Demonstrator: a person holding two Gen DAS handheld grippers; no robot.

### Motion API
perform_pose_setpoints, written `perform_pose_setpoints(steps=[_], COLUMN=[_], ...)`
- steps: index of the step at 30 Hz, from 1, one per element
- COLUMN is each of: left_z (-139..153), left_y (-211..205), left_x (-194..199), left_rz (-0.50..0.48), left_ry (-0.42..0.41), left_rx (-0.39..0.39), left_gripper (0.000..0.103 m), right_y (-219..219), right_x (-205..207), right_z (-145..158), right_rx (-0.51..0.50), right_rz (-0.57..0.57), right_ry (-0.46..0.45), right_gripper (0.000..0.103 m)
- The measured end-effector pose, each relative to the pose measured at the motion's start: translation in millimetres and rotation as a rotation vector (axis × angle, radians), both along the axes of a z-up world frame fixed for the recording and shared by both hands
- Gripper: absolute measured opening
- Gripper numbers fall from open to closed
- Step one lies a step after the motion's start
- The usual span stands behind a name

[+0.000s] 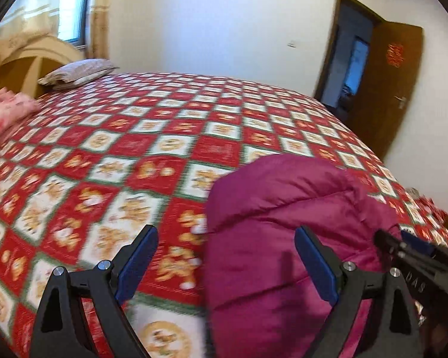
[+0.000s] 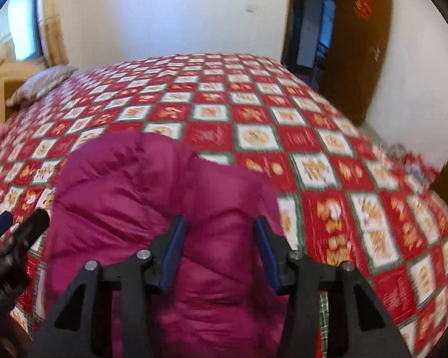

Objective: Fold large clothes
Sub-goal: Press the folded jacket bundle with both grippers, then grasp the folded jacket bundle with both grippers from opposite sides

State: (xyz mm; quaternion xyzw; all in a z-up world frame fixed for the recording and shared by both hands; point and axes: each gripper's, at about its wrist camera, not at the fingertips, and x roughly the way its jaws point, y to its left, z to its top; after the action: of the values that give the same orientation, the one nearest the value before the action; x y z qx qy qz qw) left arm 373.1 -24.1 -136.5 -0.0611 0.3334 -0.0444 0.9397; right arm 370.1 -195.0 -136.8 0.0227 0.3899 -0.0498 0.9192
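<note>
From the left wrist camera we see the left gripper (image 1: 226, 240) with its blue-padded jaws spread wide and nothing between the pads. Its left finger hangs over the patterned bedspread (image 1: 119, 155); its right finger stands in front of the magenta quilted jacket (image 1: 283, 223). We cannot tell whether that finger touches the fabric. The jacket lies bunched on the near part of the bedspread, to the right of the gripper's middle, its puffy folded edge turned toward the far side of the bed. The right gripper (image 1: 403, 243) pokes in at the jacket's right edge. Beyond the jacket, at the far left corner of the bed, rests a grey pillow (image 1: 77, 73), and a pink bundle (image 1: 3, 113) sits at the left edge. An open brown door (image 1: 385, 89) stands well beyond the jacket on the right.

From the right wrist camera we see the right gripper (image 2: 219, 231) directly over the jacket (image 2: 152, 197), jaws about half open with the magenta fabric behind and between the pads; whether they pinch it we cannot tell. The jacket lies on the near left part of the bedspread (image 2: 283, 125). The left gripper (image 2: 21, 223) shows at the jacket's left edge. The pillow (image 2: 41, 85) is far beyond the jacket on the left, the door (image 2: 358, 44) far beyond on the right.
</note>
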Motion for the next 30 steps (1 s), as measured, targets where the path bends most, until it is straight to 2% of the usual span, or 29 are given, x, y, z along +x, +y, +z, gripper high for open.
perform_pose_setpoints(steps=[3, 8, 10, 15, 20, 30], left_z=[-5.0, -24.5, -31.2, -43.7, -54.5, -63.0], left_y=[-30.4, -76.2, -82.5, -77.5, -66.1, -67.2], left_x=[7.6, 11.8, 12.0, 19.4, 27.0, 28.6], left_rz=[-0.056, -0.131, -0.139, -0.134, -0.124, -0.114], left_ry=[0.000, 0.018, 0.020, 0.039, 0.078, 0.098], left_rx=[0.049, 0.196, 0.231, 0.198, 0.120, 0.121], left_gripper=[0.093, 0.093, 0.093, 0.095, 0.099, 0.101], right_y=[-25.7, -44.6, -46.4, -48.1, -48.0, -47.5], right_x=[-6.1, -10.1, -10.8, -10.9, -8.5, -4.4], right_z=[-18.1, -40.5, -46.0, -55.8, -60.5, -67.2], right_rx=[0.066, 0.108, 0.119, 0.142, 0.144, 0.154], right_rz=[-0.029, -0.062, -0.061, -0.058, -0.051, -0.045], right_ry=[0.002, -0.009, -0.011, -0.026, -0.026, -0.014], right_gripper=[0.050, 0.050, 0.050, 0.050, 0.050, 0.050])
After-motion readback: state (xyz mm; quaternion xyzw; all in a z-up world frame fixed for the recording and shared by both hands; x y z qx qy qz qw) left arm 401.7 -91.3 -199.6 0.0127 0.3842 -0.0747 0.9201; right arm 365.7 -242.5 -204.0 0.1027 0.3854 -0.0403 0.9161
